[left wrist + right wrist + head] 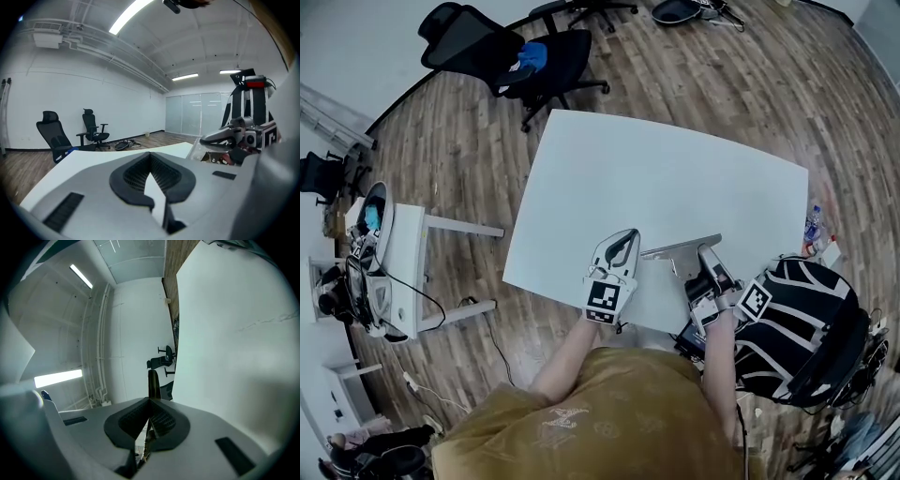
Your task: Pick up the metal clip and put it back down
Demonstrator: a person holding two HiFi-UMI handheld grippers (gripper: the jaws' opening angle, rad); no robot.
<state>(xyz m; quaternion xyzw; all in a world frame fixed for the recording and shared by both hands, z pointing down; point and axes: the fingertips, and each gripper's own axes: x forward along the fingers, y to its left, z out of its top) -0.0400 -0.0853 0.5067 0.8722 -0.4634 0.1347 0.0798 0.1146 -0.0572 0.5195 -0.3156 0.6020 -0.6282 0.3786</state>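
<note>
White tabletop (675, 178) fills the middle of the head view, with wood flooring around it and black office chairs (534, 66) pushed well back, so nothing crowds the work. Both tools sit low at the near edge of the table, close to the person.

The right gripper (705, 249) has its fingers closed on the metal clip (680, 251). In the right gripper view, a thin dark strip of the clip (153, 383) stands straight out from the pinch point, and the pads (161, 420) meet on either side of it. That view shows the table as an upright white wall, so this gripper is turned on its side. Turning it that way probably keeps the clip's flat bar level with the table, which suits laying it down flat rather than dropping it on an edge. From the head view the bar reaches out to the left of the gripper, over the near part of the table. Whether it already touches the surface or hangs just above it cannot be settled from these angles.

The left gripper (627, 235) lies just beside the clip's free end but apart from it. Its fingers are together with nothing between them, and only the white tabletop shows through the gap behind the tips. It seems parked there out of the way, since a light clip needs only one holder. The put-down looks close, and opening the right fingers would finish it.
</note>
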